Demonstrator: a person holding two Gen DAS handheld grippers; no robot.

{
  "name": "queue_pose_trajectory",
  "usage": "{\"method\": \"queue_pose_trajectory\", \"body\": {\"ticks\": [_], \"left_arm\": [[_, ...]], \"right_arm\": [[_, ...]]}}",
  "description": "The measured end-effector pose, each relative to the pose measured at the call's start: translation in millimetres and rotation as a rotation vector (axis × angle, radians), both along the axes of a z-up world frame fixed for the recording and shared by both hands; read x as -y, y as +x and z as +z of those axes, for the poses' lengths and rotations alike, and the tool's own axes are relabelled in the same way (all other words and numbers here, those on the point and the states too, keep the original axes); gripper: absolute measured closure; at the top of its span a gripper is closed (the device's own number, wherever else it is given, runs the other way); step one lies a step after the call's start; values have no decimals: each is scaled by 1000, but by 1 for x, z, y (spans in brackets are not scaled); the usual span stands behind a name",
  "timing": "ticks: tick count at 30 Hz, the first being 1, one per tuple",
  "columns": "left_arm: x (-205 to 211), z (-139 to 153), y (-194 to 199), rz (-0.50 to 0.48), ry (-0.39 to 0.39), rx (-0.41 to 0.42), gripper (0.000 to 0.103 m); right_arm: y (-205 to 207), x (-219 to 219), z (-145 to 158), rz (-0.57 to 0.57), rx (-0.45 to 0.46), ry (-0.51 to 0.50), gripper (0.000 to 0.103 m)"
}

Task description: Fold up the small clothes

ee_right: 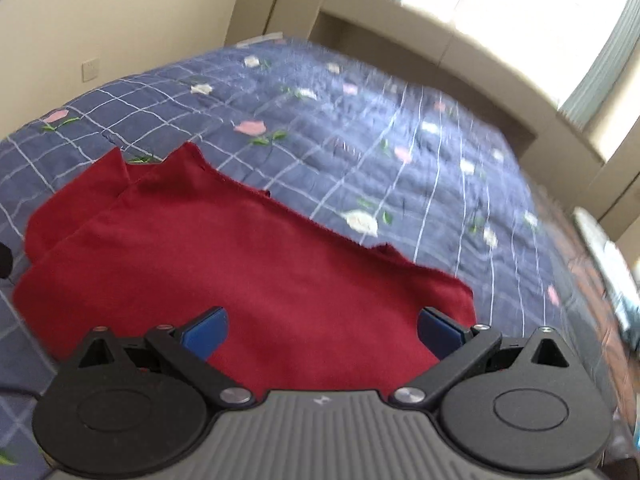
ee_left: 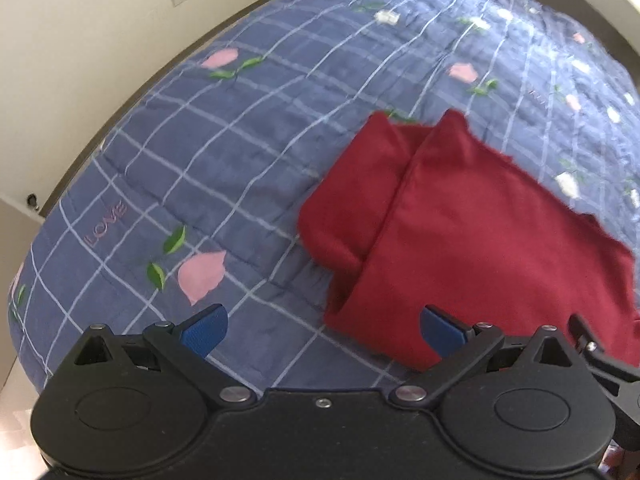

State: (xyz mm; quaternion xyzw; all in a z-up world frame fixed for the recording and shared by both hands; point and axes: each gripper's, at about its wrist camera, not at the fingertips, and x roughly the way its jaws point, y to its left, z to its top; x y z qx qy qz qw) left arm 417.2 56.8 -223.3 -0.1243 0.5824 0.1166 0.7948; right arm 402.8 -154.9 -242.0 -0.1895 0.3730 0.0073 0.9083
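While hovering over the blue checked bedspread (ee_left: 208, 152), left gripper (ee_left: 324, 330) with blue pads (ee_left: 204, 332) spread wide and nothing between them; the near left corner of the red garment (ee_left: 460, 232) just beyond and partly between the fingertips, most of the cloth off to the right. Only in the left wrist view: the word LOVE (ee_left: 107, 224) stitched into the bedspread at the left, a large pink flower (ee_left: 200, 276) near the left pad, the bed's left edge against a cream wall (ee_left: 80, 60), and a bit of black hardware (ee_left: 600, 364) at the near right edge, probably the other gripper, though hard to tell. Also clearer here: the garment lying folded, one layer over another, with a ridge running from near to far and two peaks at its far end. Only in the right wrist view: a bright window (ee_right: 520, 12) with pale curtains far right, a cream ledge below it, and the garment's ragged far edge running to its right corner. Right gripper (ee_right: 322, 330) likewise wide open and empty, poised above the near middle of the garment, red cloth filling the gap between the pads and reaching left and right past both. Right side of this view blurred.
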Motion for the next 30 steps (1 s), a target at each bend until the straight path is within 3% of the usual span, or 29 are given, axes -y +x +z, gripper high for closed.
{"method": "queue_pose_trajectory", "body": {"ticks": [4,11,17,21,27,30], "left_arm": [[-3,-16,-2,27,-6,-10,1],[-4,-37,0,37,-5,-23,1],[-14,-51,-6,68,-62,75,1],[-19,-65,-4,46,-42,39,1],[-28,-75,-8,42,-200,94,1],[-27,-78,-7,61,-233,115,5]], "right_arm": [[-5,-5,-24,14,56,-44,0],[2,2,-44,17,34,1,0],[8,4,-68,-3,-40,19,0],[5,13,-78,-47,-26,100,0],[-6,15,-82,-74,26,128,0],[-9,15,-83,-92,38,133,0]]}}
